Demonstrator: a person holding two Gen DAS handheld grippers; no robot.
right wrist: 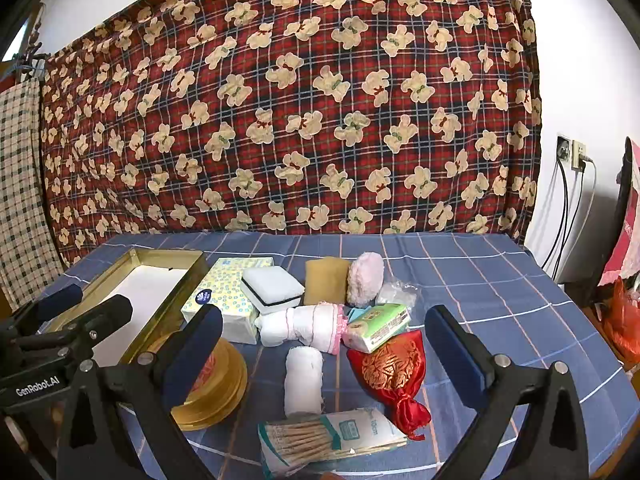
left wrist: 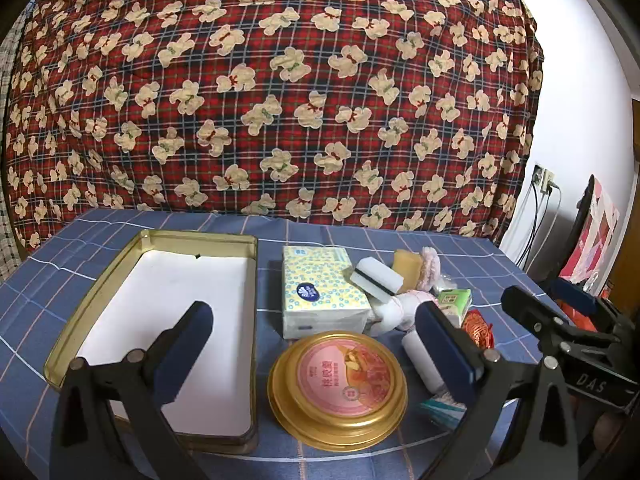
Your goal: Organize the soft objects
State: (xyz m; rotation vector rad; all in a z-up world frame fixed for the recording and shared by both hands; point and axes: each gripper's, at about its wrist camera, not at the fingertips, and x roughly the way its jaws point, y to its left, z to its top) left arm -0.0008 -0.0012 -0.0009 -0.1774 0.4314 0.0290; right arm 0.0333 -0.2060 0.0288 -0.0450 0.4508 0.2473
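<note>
Fingers of both grippers wide, empty

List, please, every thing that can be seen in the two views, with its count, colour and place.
rectangular tin: 1, gold with white bottom, left, empty
round tin: 1, gold with pink lid, beside the rectangular tin
tissue pack: 1, yellow-patterned, centre
sponge: 1, white with dark stripe, leaning on the tissue pack
yellow block: 1, behind the pile
fluffy puff: 1, pink, beside the yellow block
rolled cloth: 1, white with pink trim, centre
white roll: 1, front centre
green pack: 1, right of the rolled cloth
pouch: 1, red and gold, right
cotton swabs: 1 bag, front
tablecloth: 1, blue checked
left tool: open
right tool: open
</note>
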